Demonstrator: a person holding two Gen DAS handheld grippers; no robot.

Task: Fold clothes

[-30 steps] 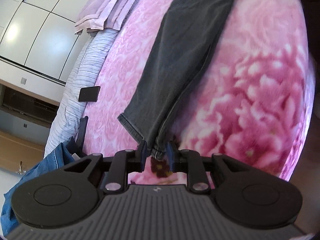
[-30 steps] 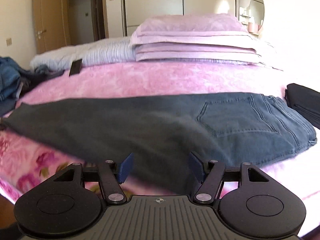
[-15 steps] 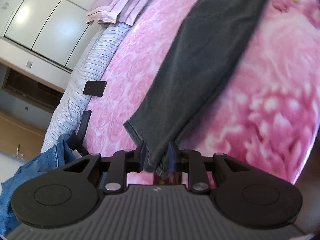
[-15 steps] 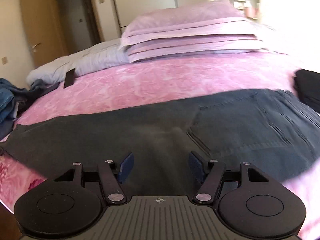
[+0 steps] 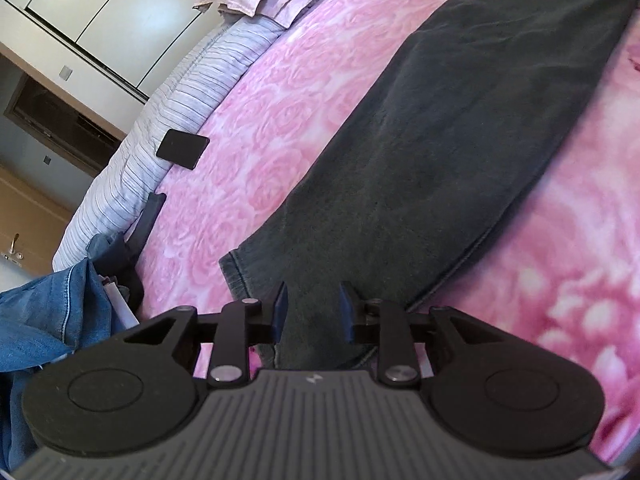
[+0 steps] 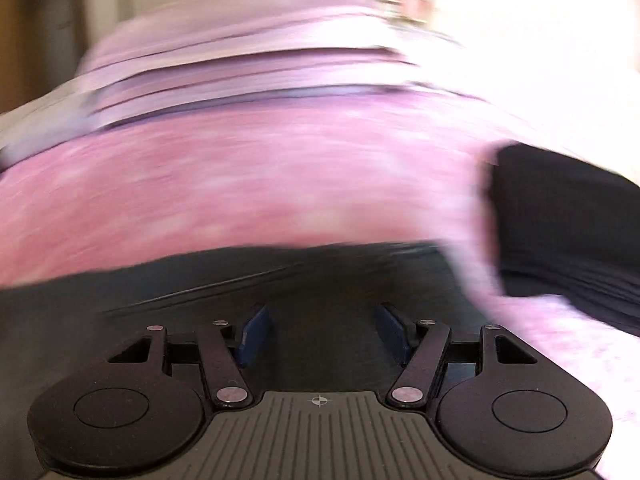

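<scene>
- The dark grey jeans (image 5: 440,152) lie stretched flat along the pink bed (image 5: 280,120), legs apparently stacked, no crosswise fold made yet.
- My left gripper (image 5: 311,308) has its jaws narrowly parted around the hem end; I judge they pinch the cloth.
- My right gripper (image 6: 320,332), over the jeans' other end in a blurred view, has its jaws spread and closing, nothing pinched yet.
- Blue denim (image 5: 48,320) waits unfolded beside the bed.

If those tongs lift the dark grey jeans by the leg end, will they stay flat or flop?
Probably flop: the dark grey jeans lie limp, following the pink blanket. The stitched hem looks thick, so likely heavyish denim. Its matte weave between the left tongs probably won't slip.
</scene>
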